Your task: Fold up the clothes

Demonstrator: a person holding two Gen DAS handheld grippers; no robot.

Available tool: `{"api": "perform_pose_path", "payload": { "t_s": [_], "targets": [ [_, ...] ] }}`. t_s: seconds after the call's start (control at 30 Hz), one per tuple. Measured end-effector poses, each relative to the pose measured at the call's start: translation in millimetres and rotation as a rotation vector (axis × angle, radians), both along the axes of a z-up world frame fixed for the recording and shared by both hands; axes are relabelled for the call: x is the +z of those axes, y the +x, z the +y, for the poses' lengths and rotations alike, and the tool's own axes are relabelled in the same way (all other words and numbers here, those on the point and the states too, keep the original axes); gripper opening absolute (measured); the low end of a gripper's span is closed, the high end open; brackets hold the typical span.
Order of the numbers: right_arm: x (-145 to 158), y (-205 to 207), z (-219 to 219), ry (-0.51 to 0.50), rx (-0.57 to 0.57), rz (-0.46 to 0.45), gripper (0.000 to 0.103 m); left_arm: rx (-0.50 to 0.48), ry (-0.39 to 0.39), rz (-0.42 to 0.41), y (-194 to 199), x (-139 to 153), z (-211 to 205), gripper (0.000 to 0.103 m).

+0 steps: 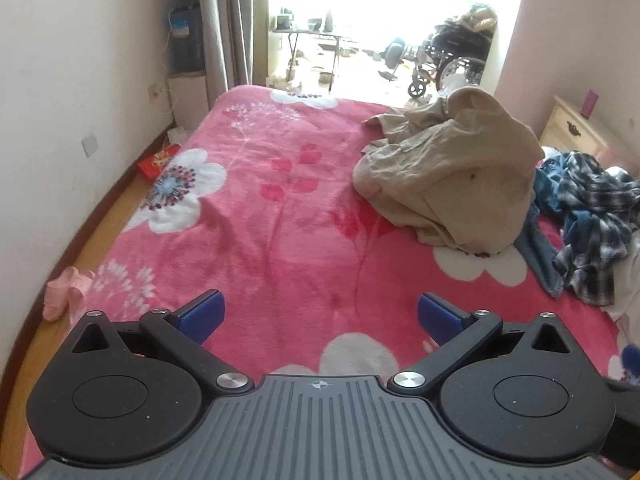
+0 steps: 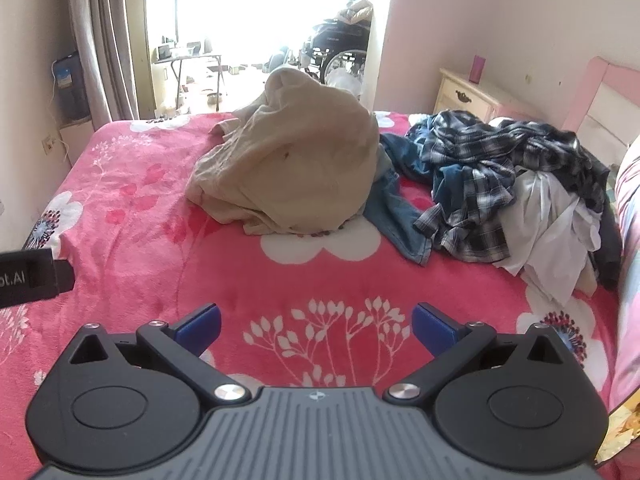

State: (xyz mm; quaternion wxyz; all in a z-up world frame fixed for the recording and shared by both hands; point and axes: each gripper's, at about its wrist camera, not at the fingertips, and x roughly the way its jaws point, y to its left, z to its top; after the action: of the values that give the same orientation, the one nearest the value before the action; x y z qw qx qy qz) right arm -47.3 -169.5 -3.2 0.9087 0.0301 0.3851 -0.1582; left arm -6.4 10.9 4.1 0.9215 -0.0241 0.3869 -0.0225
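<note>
- Blanket [image 2: 168, 280]: hot pink, with white flowers and red leaf sprigs.
- Heaped garment [image 2: 296, 168]: plain beige.
- Shirt [image 2: 480, 184]: navy-and-white plaid.
- Jeans [image 2: 400, 216]: faded blue denim.
- Cloth [image 2: 548, 232] beside the plaid: white.
- Left claw [image 1: 320, 316] and right claw [image 2: 316, 326]: black arms, blue pads.

Both fisheye views sit low over the pink fleece blanket with white flowers [image 1: 256, 184], each looking forward between its own gripper's blue-padded fingers toward the bright doorway at 12 o'clock. The left wrist view stands nearer the white wall, with the crumpled beige garment [image 1: 448, 168] at 2 o'clock and well apart. The right wrist view holds that garment [image 2: 296, 160] near 12 o'clock and the dark plaid shirt heap [image 2: 480, 184] at 2 o'clock. Both share blanket, garment, plaid heap and doorway.
</note>
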Motion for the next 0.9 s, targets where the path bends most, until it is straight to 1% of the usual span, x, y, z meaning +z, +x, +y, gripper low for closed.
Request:
{"api": "perform_pose_path", "payload": {
  "t_s": [0.2,0.3,0.43,0.67,0.9],
  "targets": [
    [7.4,-6.3,-0.8,-0.021,0.006,-0.031,0.103,-0.008,0.035,-0.017,-10.1,5.7,12.8,0.103],
    [15.0,-7.6,5.7,-0.025,0.004,-0.032,0.103,-0.005,0.059,-0.003,-13.9,8.1,0.1,0.103],
    [18.5,-13.4,9.1,-0.020,0.009,-0.042,0.103,-0.004,0.066,0.002,-16.4,7.8,4.1,0.103],
    [23.5,-10.7,12.2,-0.025,0.011,-0.049,0.103,0.029,0.036,0.037,-11.8,3.7,10.0,0.103],
    [24.0,-9.8,11.6,-0.040,0.016,-0.052,0.103,0.060,0.030,0.013,-13.1,3.8,16.1,0.103]
  ]
}}
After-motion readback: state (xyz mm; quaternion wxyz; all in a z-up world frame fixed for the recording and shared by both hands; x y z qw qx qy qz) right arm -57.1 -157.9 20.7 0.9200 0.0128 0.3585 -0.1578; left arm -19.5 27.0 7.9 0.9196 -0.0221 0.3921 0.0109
